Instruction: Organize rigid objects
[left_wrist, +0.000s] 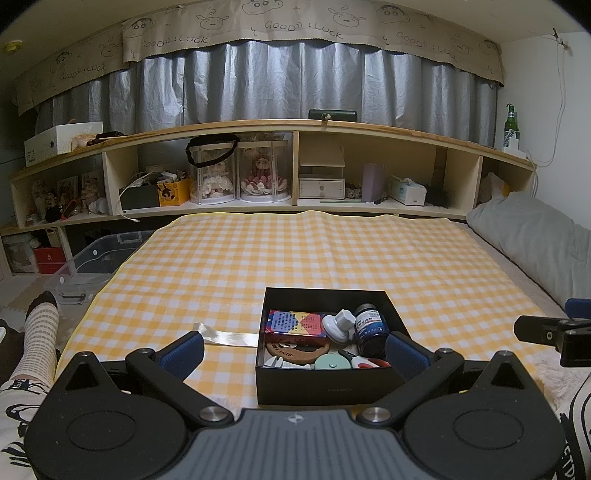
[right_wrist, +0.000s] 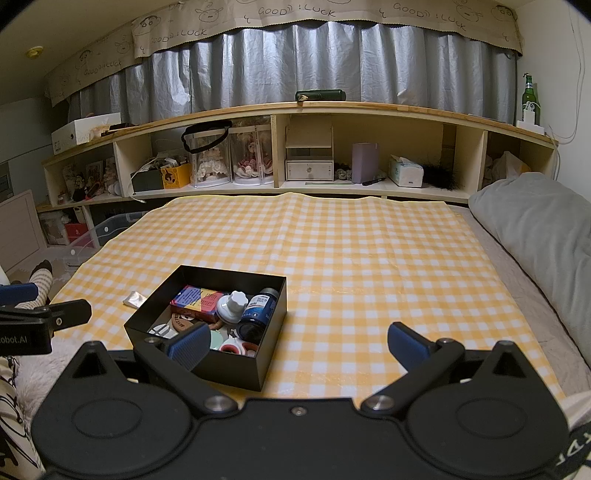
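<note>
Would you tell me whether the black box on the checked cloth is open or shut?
Open: the black box has no lid, and its contents show from above.

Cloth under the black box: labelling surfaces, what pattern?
Yellow-and-white checked cloth; clearest in the right wrist view.

A home bedroom is showing here. A yellow checked sheet (left_wrist: 295, 254) is covering a bed, with a grey pillow (left_wrist: 535, 240) lying along its right side. Behind it a long wooden shelf (right_wrist: 295, 107) is running under grey curtains (right_wrist: 295, 62) topped by a cartoon-printed valance (left_wrist: 295, 26). Its cubbies are holding boxed dolls (left_wrist: 238, 173), a tissue box (right_wrist: 405, 171) and small keepsakes, and a green bottle (left_wrist: 511, 127) is standing on top. A clear storage bin (left_wrist: 99, 258) is sitting on the floor beside the bed.
</note>
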